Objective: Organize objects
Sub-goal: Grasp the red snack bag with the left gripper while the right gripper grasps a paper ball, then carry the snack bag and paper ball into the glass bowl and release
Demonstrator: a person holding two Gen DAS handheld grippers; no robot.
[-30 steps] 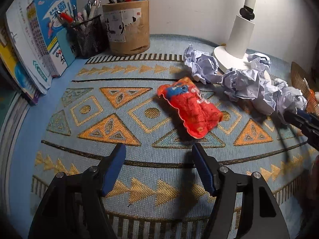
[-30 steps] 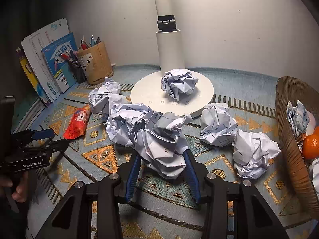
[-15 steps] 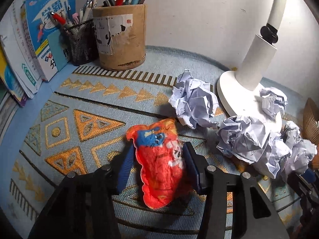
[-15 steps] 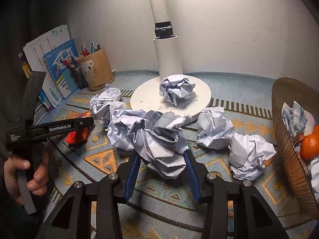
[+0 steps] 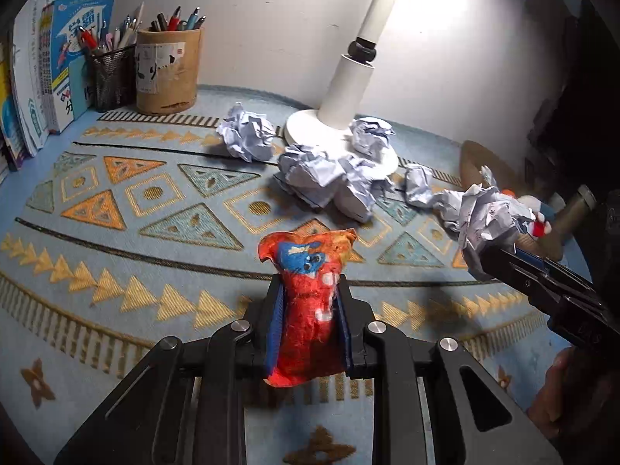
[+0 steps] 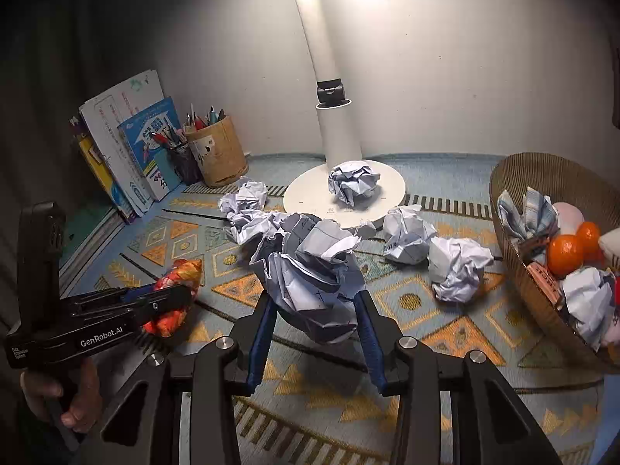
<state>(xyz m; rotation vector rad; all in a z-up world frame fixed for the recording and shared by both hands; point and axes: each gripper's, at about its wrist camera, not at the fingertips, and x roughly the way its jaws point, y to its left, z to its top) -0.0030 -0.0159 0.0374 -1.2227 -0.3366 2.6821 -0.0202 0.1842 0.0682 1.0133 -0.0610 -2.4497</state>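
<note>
Between both grippers: wrapper (image 5: 308, 310), seemingly paper (image 6: 316, 286).

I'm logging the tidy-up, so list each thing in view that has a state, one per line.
left gripper: jaws closing, pads on the red snack wrapper, lifted.
right gripper: jaws closing, pads on a crumpled paper ball, lifted.
desk lamp: on.
woven basket: partly filled.
pen holder: upright, full of pens.
books: standing.
</note>
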